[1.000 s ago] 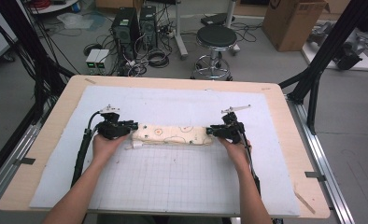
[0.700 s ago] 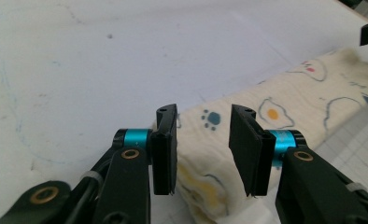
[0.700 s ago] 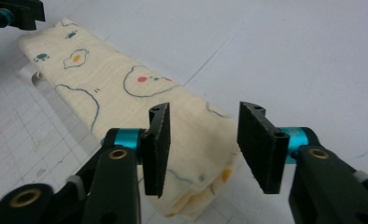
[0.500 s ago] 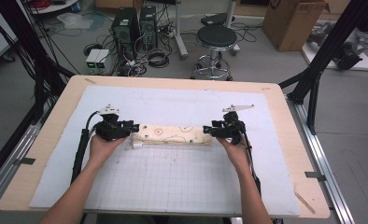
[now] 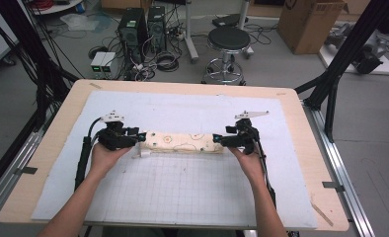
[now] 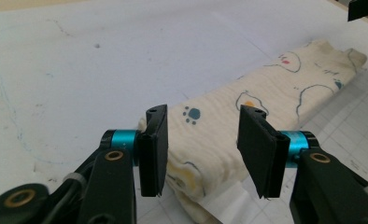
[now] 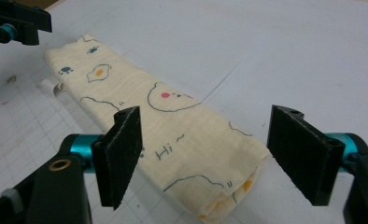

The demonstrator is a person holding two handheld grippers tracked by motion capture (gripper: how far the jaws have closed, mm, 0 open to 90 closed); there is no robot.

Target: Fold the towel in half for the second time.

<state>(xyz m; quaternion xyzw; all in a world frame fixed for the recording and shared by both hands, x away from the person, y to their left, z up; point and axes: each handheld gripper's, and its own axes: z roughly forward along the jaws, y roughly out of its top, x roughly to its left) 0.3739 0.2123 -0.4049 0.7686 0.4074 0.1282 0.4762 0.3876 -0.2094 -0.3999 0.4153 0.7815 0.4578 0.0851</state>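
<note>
Both my hand-held grippers, left (image 5: 139, 137) and right (image 5: 221, 140), just opened off the folded cloth (image 5: 180, 142) printed "Hi~"; bare desk (image 5: 182, 91) around, stool (image 5: 228, 40) beyond.

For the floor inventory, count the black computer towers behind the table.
2. Both stand side by side on the floor beyond the table's far edge: the left tower and the right tower touching or nearly so. Others may sit out of frame.

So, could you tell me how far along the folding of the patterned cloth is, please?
Done: the cloth lies folded into a long narrow strip on the white mat. In hand: the left tongs and right tongs have just been opening, each straddling one end without pressing. Left, probably: drawing both away.
</note>
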